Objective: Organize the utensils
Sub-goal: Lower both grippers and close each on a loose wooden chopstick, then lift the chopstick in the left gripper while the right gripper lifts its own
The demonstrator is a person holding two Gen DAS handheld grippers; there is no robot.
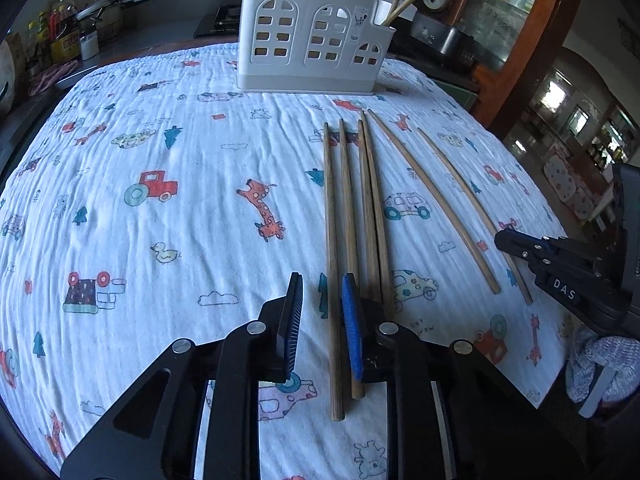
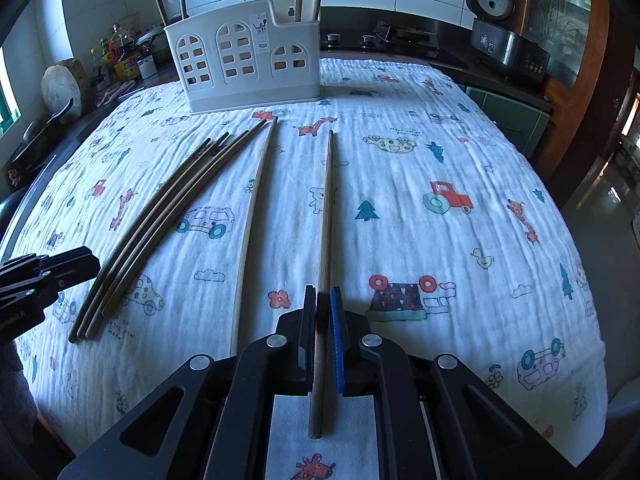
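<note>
"DAS" in white letters — on the right gripper [image 1: 560,276]; faint print on the cloth [image 1: 160,240] stays unreadable.

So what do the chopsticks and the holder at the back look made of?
Chopsticks: wood or bamboo, judging by the brown, matte, faintly grained shafts; which one I cannot tell. Holder: probably moulded plastic, being off-white and smooth with cut-out arched windows.
</note>
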